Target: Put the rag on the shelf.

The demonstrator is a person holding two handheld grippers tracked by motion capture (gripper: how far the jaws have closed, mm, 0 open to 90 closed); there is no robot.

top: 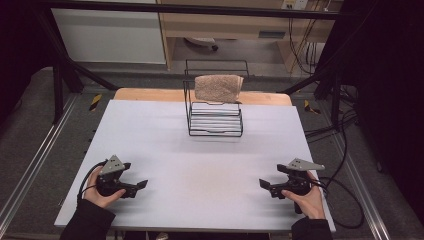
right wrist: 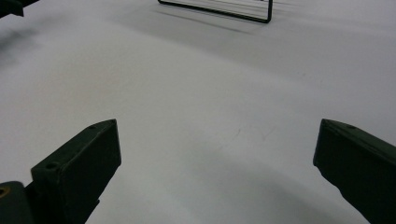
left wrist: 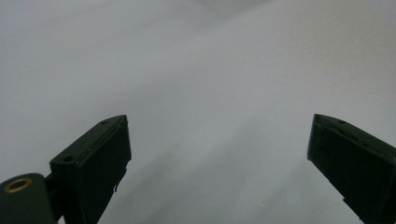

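Note:
A beige folded towel (top: 218,88) hangs over the top bar of a black wire rack (top: 215,119) at the far middle of the white table (top: 200,150). Near the front left, a hand holds my left gripper (top: 141,185), pointing right; its jaws stand wide apart over bare table with nothing between them (left wrist: 219,140). At the front right, the other hand holds my right gripper (top: 264,184), pointing left, also open and empty (right wrist: 217,144). The rack's base bar (right wrist: 219,11) shows at the top of the right gripper view.
Black cables (top: 345,190) trail off the table's right side. A black frame with posts (top: 60,75) surrounds the table. Shelving and a white panel (top: 110,35) stand behind. Broad bare tabletop lies between the grippers and the rack.

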